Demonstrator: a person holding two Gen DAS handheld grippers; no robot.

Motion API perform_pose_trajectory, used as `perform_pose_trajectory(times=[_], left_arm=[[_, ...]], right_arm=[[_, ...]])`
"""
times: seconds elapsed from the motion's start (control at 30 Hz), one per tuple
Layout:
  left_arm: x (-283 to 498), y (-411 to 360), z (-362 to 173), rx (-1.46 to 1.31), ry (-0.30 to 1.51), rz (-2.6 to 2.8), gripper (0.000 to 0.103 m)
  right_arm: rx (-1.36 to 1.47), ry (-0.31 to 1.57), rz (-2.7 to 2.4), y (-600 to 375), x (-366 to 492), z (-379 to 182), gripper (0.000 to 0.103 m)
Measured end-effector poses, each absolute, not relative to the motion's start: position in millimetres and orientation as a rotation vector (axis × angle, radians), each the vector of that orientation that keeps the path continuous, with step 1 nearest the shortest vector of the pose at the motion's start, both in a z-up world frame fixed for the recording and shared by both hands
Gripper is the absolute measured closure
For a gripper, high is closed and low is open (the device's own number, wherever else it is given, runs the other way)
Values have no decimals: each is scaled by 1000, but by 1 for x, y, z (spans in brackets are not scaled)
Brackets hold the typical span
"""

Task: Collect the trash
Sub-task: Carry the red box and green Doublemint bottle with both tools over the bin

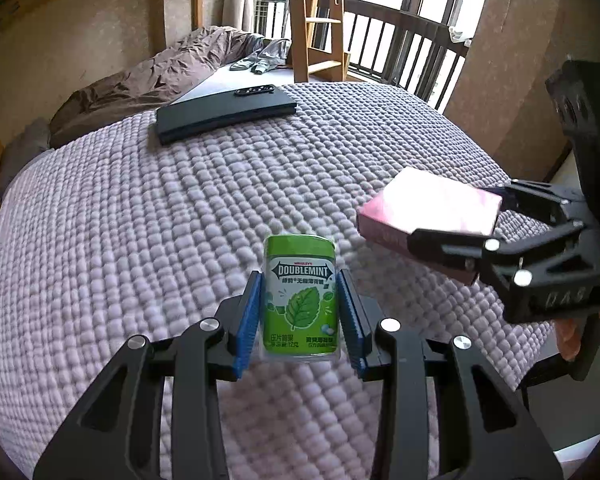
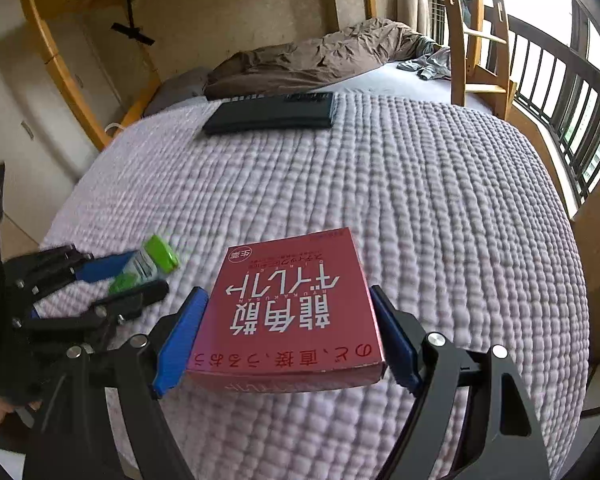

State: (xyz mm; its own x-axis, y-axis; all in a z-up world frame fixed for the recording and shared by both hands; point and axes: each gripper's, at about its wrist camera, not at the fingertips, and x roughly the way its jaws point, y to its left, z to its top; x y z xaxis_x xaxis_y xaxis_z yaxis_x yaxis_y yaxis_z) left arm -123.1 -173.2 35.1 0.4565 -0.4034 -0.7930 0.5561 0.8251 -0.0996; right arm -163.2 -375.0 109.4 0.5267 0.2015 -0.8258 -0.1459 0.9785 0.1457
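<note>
We see both grippers loaded above a bed (image 1: 220,208) spread with a lilac waffle-weave quilt. At lower centre of the left wrist view, the left gripper (image 1: 300,316) has its blue-padded jaws closed narrowly on a green Doublemint mint container (image 1: 300,300), held upright with its label facing the camera. At the right edge of the same view, the right gripper (image 1: 452,240) reaches in with a red box (image 1: 428,212) clamped between its jaws, the box lying flat and tilted slightly. In the right wrist view, that box (image 2: 288,312) fills lower centre, its white printed characters upside down to the camera, the blue pads pressed against its two side edges. The left gripper (image 2: 140,276) and its container (image 2: 148,264) show blurred at lower left, so we cannot read the label there. A dark flat case (image 1: 224,114), possibly a folded device, lies on the quilt in the upper middle, well apart from both grippers. A brown duvet (image 2: 308,60) is bunched beyond it
</note>
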Motion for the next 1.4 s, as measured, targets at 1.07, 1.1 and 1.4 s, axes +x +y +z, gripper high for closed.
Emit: perform_pose_trajectory(times=[1.07, 1.1, 1.4], left_arm=[[-193, -132, 49, 134, 964, -587, 63], [-196, -130, 49, 135, 967, -586, 63], [-236, -113, 48, 146, 1005, -587, 63]], right_arm=[[92, 999, 325, -354, -246, 129, 25], [92, 1001, 333, -353, -250, 130, 25], [94, 1022, 419, -345, -294, 133, 25]])
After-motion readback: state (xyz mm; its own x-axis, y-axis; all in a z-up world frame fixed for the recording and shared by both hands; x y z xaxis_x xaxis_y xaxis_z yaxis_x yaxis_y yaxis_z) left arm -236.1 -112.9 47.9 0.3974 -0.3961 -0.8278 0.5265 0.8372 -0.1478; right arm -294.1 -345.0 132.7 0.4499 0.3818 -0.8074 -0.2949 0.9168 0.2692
